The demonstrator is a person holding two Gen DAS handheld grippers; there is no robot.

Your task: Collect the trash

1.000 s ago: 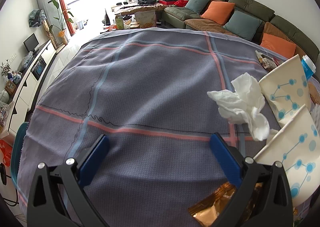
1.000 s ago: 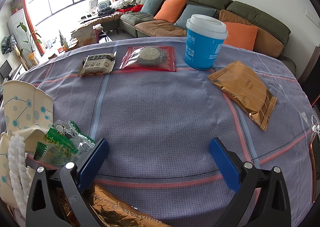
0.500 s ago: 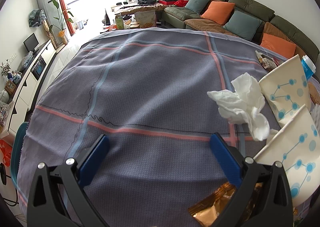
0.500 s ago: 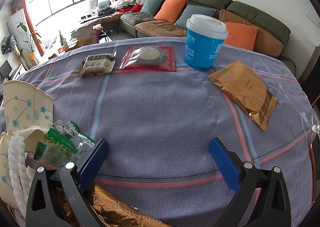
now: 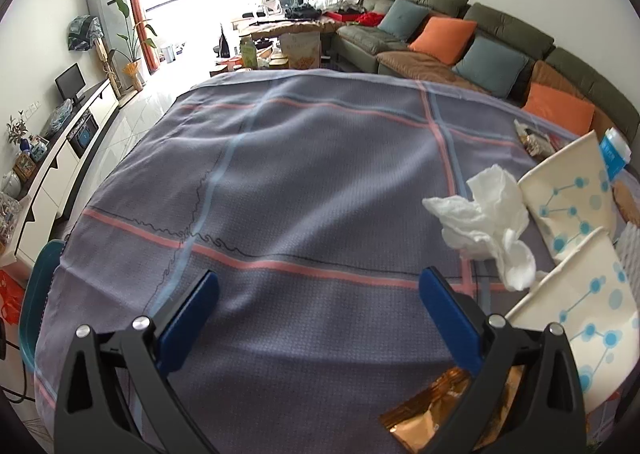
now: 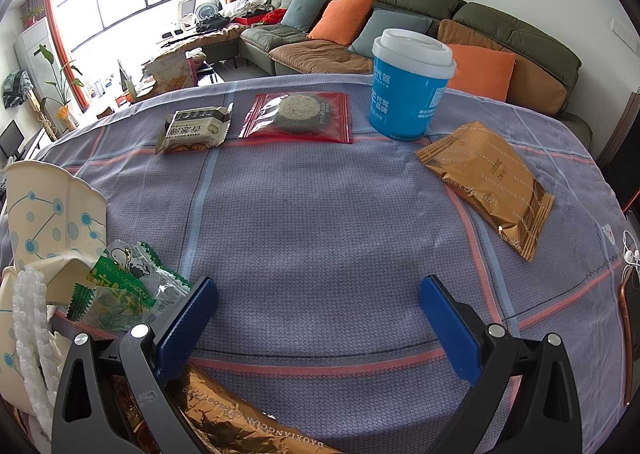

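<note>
Trash lies scattered on the cloth-covered tabletop (image 6: 320,222), and none of it is gathered yet, so by my reading the task stands at its opening step: choosing a first piece and reaching for it. In the left wrist view a crumpled white tissue (image 5: 486,222) sits to the right of the left gripper (image 5: 318,296), touching two crushed paper cups (image 5: 576,254), with a torn gold wrapper (image 5: 436,410) partly under the right finger's mount. The left fingers (image 5: 190,310) stand wide apart, holding nothing and closing over bare cloth only. In the right wrist view the right gripper (image 6: 318,304) is likewise spread wide and empty; a green snack wrapper (image 6: 120,286) lies just beside its left finger, and a sealed gold packet (image 6: 488,182), a red packet (image 6: 298,116), a cracker pack (image 6: 196,130) and a blue lidded cup (image 6: 408,90) rest farther off, and look unopened. The next move likely calls for swinging the left gripper rightward over the tissue, lowering until the fingers straddle it, then closing gently, since soft paper can slip out.
</note>
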